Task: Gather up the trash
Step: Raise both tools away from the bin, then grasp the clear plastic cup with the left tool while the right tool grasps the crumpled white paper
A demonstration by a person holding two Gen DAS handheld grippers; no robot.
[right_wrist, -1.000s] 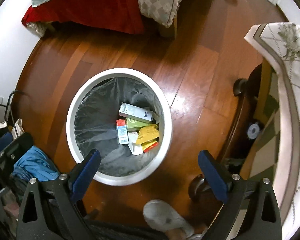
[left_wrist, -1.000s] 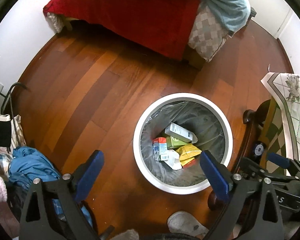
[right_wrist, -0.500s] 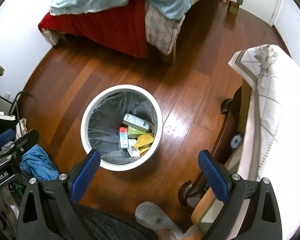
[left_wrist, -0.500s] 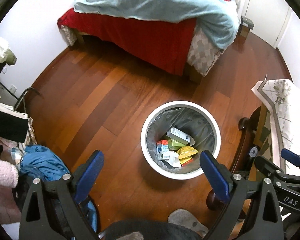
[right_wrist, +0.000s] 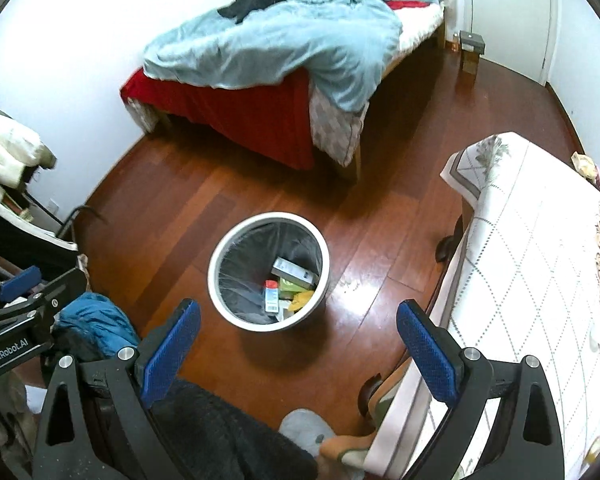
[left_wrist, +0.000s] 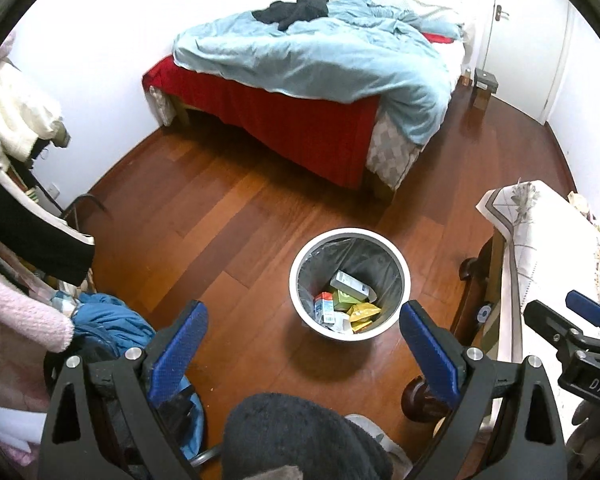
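A white round trash bin (left_wrist: 300, 260) (right_wrist: 216, 264) with a grey liner stands on the wooden floor. Inside lie several cartons and wrappers (left_wrist: 346, 306) (right_wrist: 288, 284): a white box, a green box, a red-and-white carton, yellow packets. My left gripper (left_wrist: 304, 340) hangs high above the floor, open and empty, with the bin between and beyond its blue pads. My right gripper (right_wrist: 298, 340) is open and empty too, high above the bin's near side. Each gripper shows at the edge of the other's view.
A bed (left_wrist: 320, 80) with a light blue blanket and red cover fills the far side. A table with a white patterned cloth (right_wrist: 532, 264) stands at the right. Blue clothes (left_wrist: 104, 320) and hanging garments crowd the left. The person's dark trouser leg (left_wrist: 300, 436) and grey slipper (right_wrist: 304, 428) are below.
Both grippers have risen well away from the bin and tilted up; the bin looks smaller and the whole bed has come into view. The trash in the bin has not moved.
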